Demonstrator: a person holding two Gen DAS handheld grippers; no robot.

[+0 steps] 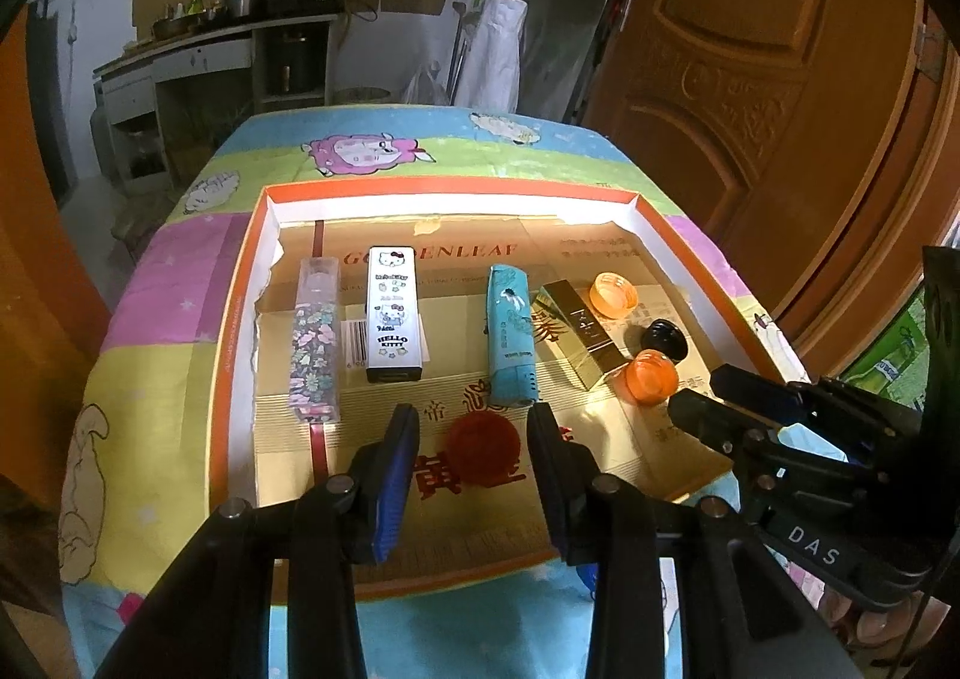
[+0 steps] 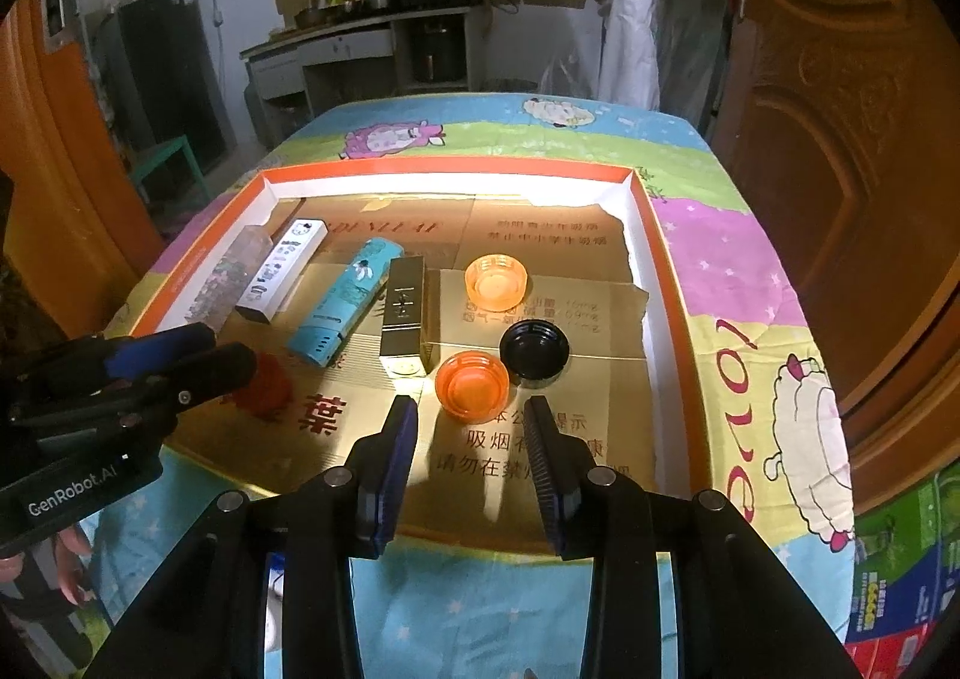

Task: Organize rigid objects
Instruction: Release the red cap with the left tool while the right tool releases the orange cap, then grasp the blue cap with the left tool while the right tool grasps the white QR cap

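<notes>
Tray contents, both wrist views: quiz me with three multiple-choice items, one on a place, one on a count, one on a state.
1. Where does the red cap lie?
A. Between the open fingers of the left tongs
B. On top of the gold box
C. Outside the tray, on the cloth

2. How many orange caps are in the tray?
A. One
B. Two
C. Four

3. How do the right tongs stand?
A. Shut on the black cap
B. Shut on the teal case
C. Open, holding nothing

Answers:
1 A: in the left wrist view the red cap rests on the tray floor in the gap between the fingers.
2 B: a far orange cap and a near orange cap show beside the black cap.
3 C: the gap between the fingers shows only cardboard; the near orange cap sits just beyond the tips.
</notes>
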